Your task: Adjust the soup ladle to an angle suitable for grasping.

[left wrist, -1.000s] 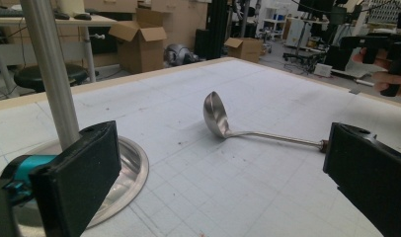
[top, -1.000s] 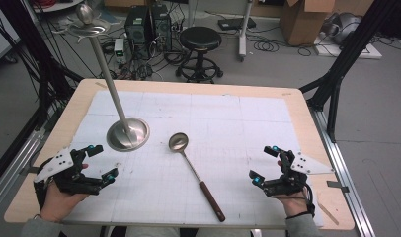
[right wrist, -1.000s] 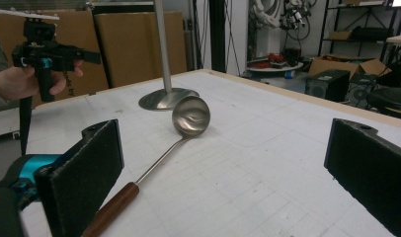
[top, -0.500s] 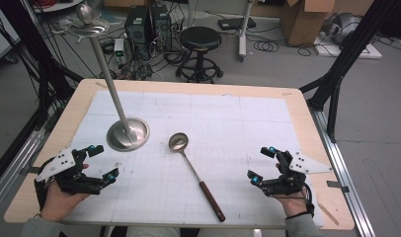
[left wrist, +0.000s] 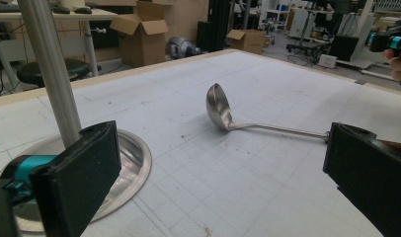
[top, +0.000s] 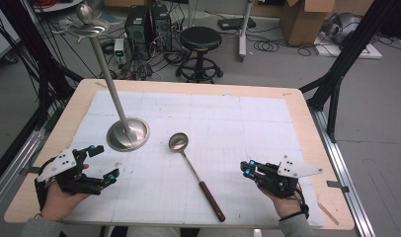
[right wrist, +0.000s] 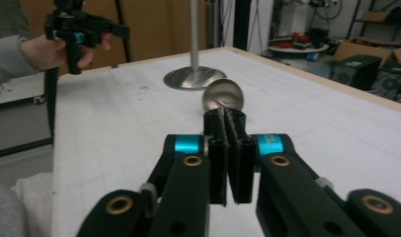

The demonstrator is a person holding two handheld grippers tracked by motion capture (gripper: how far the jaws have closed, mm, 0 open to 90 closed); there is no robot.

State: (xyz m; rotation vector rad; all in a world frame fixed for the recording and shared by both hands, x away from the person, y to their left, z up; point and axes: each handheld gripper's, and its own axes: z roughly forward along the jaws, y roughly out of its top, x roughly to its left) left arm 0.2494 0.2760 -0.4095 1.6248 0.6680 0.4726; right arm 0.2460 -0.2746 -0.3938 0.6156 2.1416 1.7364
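From above, the ladle (top: 193, 173) lies flat on the mat (top: 238, 123), bowl just beside the stand (top: 128, 133), handle running away from the stand toward the table's near edge. The right gripper (top: 248, 170) sits well off to the far side of the ladle from the stand, and that is where the change is: a second ago its jaws stood spread, and they have just been closing, so that now they are pinched together with nothing between them. It looks to me like a dry snap in open air, not a grasp; the ladle lies where it did a second ago, untouched. The left gripper (top: 102, 163) hangs just below the stand's base, jaws wide apart and empty, and seems not to have stirred.

Through the left gripper view, the two black pads frame the scene, far apart, one over the rim of the stand (left wrist: 55, 89), the other across the handle end of the ladle (left wrist: 223, 111). The ladle's bowl is tipped up on its edge, close beside the stand.

Through the right gripper view, the fingertips (right wrist: 223, 128) press flat against each other, holding nothing. Beyond them lies the ladle (right wrist: 223, 96), with the stand (right wrist: 194, 74) right behind it. My guess is picking up has not yet begun; that gripper would need to reopen first.
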